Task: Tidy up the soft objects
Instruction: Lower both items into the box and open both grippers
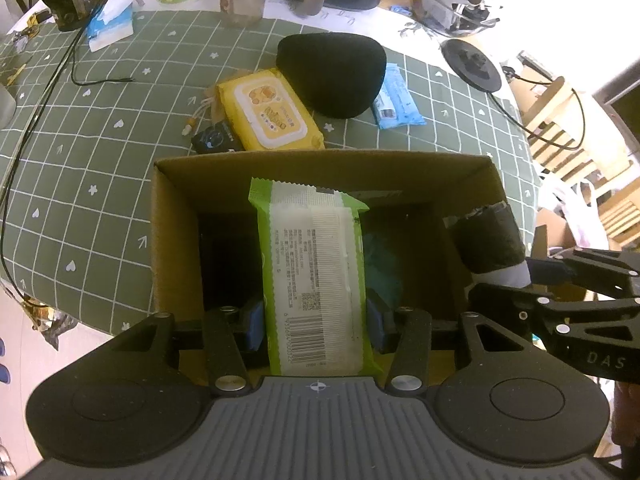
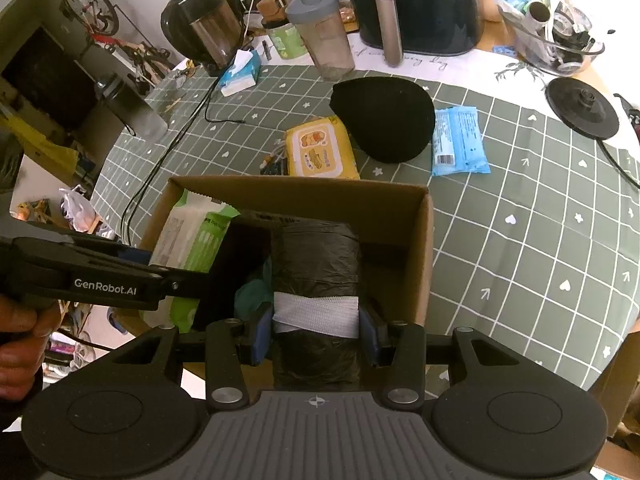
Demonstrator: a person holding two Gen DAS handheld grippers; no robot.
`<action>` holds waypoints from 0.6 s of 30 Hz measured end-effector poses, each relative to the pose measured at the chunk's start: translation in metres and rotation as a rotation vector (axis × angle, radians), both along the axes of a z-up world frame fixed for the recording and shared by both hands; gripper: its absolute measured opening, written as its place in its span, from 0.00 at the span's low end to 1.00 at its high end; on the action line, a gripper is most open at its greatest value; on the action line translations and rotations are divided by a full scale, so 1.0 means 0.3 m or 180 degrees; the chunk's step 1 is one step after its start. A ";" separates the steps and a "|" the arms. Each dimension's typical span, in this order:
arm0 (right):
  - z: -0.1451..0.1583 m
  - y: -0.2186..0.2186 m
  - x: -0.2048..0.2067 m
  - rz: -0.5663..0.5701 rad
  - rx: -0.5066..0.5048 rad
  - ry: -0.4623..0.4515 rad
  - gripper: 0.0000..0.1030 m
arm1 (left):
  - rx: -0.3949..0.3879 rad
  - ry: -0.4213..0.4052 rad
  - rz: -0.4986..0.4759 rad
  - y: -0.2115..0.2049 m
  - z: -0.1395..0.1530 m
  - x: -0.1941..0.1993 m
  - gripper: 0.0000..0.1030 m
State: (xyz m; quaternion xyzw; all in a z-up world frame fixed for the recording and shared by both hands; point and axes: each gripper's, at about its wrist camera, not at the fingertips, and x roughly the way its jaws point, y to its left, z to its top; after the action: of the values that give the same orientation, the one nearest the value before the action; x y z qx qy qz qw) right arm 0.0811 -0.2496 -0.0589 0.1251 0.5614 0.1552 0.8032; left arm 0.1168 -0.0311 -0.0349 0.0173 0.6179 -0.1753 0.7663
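Note:
My left gripper (image 1: 316, 322) is shut on a green and white tissue pack (image 1: 316, 276) held over the open cardboard box (image 1: 176, 216). My right gripper (image 2: 316, 334) is shut on a black roll of bin bags with a white band (image 2: 316, 276), also over the box (image 2: 420, 248). The roll shows in the left wrist view (image 1: 486, 238) at the box's right side; the green pack shows in the right wrist view (image 2: 192, 236). A teal item (image 2: 254, 290) lies inside the box. Beyond the box lie a yellow wipes pack (image 1: 272, 110), a black hat (image 1: 332, 72) and a blue tissue pack (image 1: 396, 100).
The box stands on a round table with a green checked cloth (image 2: 520, 220). At the back stand a kettle (image 2: 200, 28), a shaker bottle (image 2: 324, 36), an air fryer (image 2: 416, 0), a glass bowl of clutter (image 2: 556, 36) and a kettle base (image 2: 582, 108). A black cable (image 1: 36, 120) runs across the left.

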 end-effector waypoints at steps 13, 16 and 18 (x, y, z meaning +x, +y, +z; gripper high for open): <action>0.023 -0.001 0.001 -0.0012 -0.0030 -0.0082 0.90 | 0.0175 -0.0150 0.0140 0.003 0.033 0.012 0.65; 0.029 -0.005 0.003 -0.0016 -0.0049 -0.0096 0.95 | 0.0216 -0.0160 0.0149 0.003 0.039 0.007 0.66; 0.030 -0.004 0.005 -0.0005 -0.0089 -0.0095 0.98 | 0.0228 -0.0161 0.0164 0.005 0.040 0.002 0.66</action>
State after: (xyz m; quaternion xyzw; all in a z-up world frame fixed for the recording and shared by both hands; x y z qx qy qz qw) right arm 0.0827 -0.2507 -0.0498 0.1120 0.5513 0.1486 0.8133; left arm 0.1173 -0.0296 -0.0230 0.0332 0.6045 -0.1327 0.7848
